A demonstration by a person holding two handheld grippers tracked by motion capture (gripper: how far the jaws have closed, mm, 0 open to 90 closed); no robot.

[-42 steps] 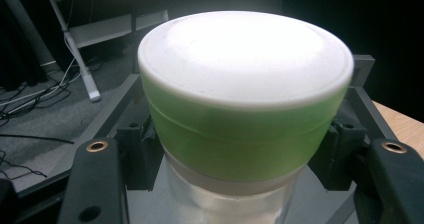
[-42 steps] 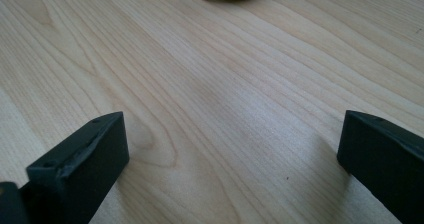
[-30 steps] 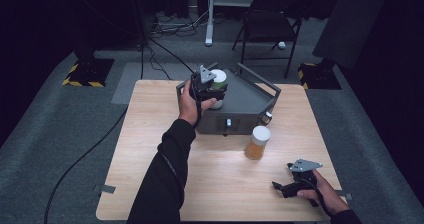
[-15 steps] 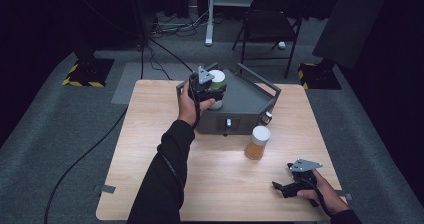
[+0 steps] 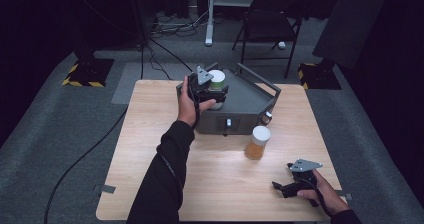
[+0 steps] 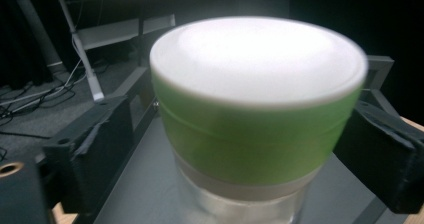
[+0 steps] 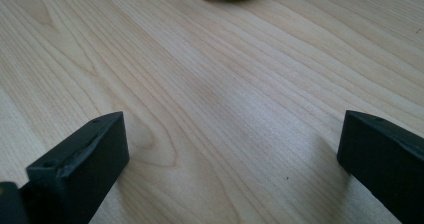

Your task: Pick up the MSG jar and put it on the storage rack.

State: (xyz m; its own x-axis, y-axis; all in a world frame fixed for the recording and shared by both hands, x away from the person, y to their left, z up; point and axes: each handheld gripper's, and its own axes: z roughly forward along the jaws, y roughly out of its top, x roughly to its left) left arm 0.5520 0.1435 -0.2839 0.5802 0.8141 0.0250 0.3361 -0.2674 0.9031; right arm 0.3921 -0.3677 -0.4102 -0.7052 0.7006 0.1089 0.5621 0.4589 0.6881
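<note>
- Green jar stands on the grey case; my left jaws have just been opening and flank it, pads clear.
- Orange jar waits on the table.
- My right jaws gape, empty.

green jar, white lid, amber jar

No legible text, labels or numbers anywhere.
</note>
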